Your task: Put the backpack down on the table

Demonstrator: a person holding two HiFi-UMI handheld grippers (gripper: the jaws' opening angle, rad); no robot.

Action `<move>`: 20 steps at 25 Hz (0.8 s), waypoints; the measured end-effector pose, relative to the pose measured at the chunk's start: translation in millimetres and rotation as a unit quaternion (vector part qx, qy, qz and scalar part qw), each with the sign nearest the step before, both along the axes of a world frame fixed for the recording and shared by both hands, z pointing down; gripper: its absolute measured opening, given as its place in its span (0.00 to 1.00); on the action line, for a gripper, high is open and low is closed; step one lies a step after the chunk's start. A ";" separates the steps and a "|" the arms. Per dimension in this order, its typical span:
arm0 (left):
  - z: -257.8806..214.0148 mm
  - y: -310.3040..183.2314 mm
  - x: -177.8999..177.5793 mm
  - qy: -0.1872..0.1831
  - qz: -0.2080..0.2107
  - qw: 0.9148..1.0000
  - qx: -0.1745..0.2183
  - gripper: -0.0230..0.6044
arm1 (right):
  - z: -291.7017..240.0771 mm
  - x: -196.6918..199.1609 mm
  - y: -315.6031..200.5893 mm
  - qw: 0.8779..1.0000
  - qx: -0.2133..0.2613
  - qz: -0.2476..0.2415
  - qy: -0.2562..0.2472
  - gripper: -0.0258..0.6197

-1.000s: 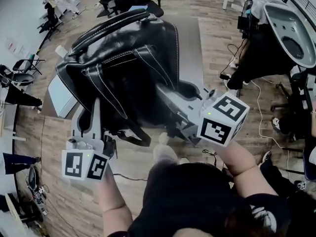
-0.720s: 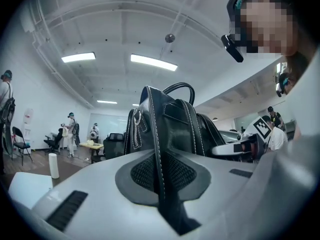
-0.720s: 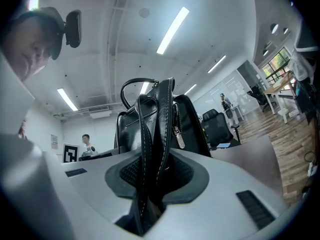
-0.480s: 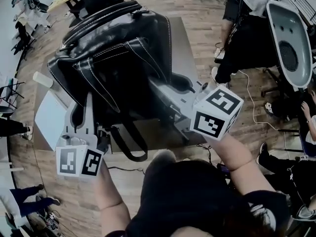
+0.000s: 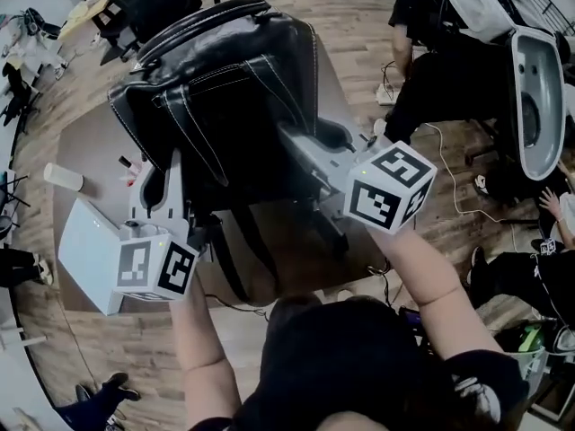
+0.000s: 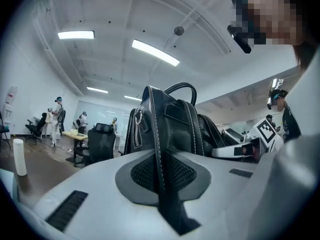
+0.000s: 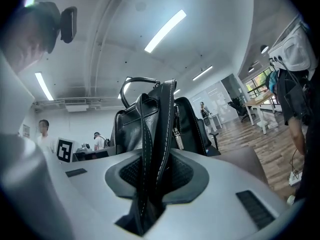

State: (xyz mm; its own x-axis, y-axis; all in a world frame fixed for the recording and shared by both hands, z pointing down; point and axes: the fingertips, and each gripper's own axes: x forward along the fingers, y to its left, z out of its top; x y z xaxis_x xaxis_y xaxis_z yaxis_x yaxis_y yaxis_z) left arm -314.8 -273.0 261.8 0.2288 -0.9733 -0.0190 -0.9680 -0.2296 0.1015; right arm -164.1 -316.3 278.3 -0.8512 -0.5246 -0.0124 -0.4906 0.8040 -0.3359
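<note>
Change: backpack [image 5: 229, 79] carried forward over the last second; table [image 5: 296, 259], earlier mostly ahead of the bag, now spread beneath it.
Meaning for the task: carry nearly done; lowering and letting go still to come.
Backpack position: hanging between both grippers above the middle of the table, top handle pointing away from the person, loose straps dangling toward the near edge.
Contact with the table: hard to judge from above; probably not resting yet.
Left gripper [image 6: 162, 179]: jaws nearly together, pinching a thin strap [image 6: 161, 149] flat between the pads, same hold as a second ago.
Right gripper [image 7: 150, 184]: jaws a little wider, clamped on a doubled strap [image 7: 152, 134], also unchanged.
Near edge: running just below the two grippers in the head view, so a drop here would land close to it.
Left side: white box [image 5: 85, 250] at the near left corner, cup [image 5: 67, 179] beyond it, small bottles [image 5: 130, 164] just beside the bag's left flank.
Right side: bare tabletop, then the right edge and floor.
Far side: office chair [image 5: 148, 3] past the far edge, well apart.
Open room: best straight down or slightly right, away from the bottles.
</note>
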 end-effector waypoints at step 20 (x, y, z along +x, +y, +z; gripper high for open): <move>77.3 -136.3 -35.0 0.006 0.004 1.000 -0.010 0.12 | 73.0 -32.5 -131.6 0.994 0.007 0.097 0.051 0.20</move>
